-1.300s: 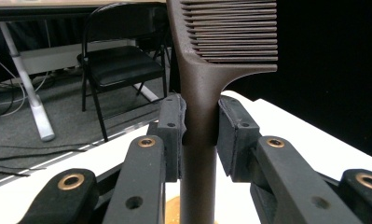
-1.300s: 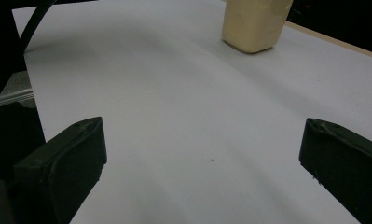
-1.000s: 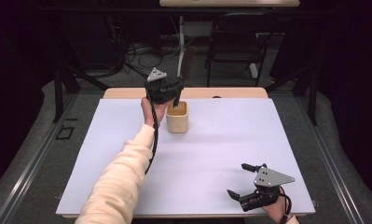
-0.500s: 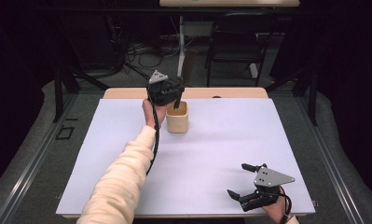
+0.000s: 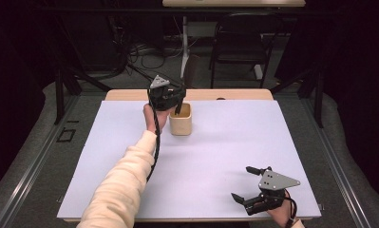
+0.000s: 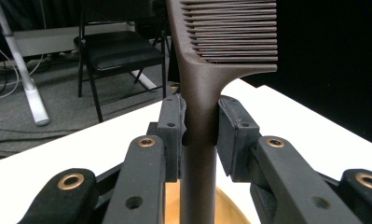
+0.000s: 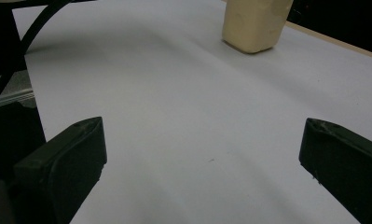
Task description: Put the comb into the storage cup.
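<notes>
A dark brown comb stands upright between the jaws of my left gripper, whose pads press on its handle just below the teeth. The handle's lower end goes down into a tan wooden cup near the table's far edge; the cup's rim shows under the jaws. In the high view my left gripper hovers at the cup's left rim. My right gripper rests open near the front right corner, its jaws spread wide over bare tabletop, with the cup far off.
A white sheet covers the table, whose wooden edge shows at the back. Beyond it stand a black folding chair, a white pole and loose cables on grey floor. Black frame rails run along both sides.
My left gripper has shifted very slightly with the comb over the cup. The right gripper has stayed where it was.
</notes>
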Motion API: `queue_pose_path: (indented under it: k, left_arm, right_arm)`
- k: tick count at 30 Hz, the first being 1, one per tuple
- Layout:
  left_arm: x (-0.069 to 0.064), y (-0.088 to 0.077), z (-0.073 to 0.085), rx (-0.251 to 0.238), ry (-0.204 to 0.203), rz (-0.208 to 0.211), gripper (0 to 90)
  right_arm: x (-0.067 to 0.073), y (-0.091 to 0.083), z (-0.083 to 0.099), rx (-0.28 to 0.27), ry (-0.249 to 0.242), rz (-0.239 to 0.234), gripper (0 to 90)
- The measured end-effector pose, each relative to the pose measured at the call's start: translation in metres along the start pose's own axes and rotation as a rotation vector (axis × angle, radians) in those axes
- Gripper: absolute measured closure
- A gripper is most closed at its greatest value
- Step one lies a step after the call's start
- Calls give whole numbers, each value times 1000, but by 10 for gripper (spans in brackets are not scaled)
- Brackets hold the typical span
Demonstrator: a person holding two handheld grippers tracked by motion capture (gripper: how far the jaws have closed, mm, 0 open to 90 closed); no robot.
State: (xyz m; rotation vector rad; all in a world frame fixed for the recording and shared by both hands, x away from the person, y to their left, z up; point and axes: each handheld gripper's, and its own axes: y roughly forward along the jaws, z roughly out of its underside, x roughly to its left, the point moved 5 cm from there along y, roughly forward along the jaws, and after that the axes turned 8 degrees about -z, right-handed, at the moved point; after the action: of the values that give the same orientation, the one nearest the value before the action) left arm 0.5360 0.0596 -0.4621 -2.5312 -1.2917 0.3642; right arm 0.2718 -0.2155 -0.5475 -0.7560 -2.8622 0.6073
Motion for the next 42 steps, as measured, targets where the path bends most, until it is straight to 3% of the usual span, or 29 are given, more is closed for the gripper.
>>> queue_pose_path:
  k: [24, 32, 42]
  left_arm:
    - [7, -2, 15, 25, 12, 3, 723]
    - [7, 1, 19, 58, 36, 14, 723]
    - [4, 6, 24, 91, 96, 31, 723]
  right_arm:
    - [0, 0, 0, 6, -7, 0, 2]
    - [0, 0, 0, 6, -6, -2, 2]
    - [0, 1, 0, 7, -7, -2, 2]
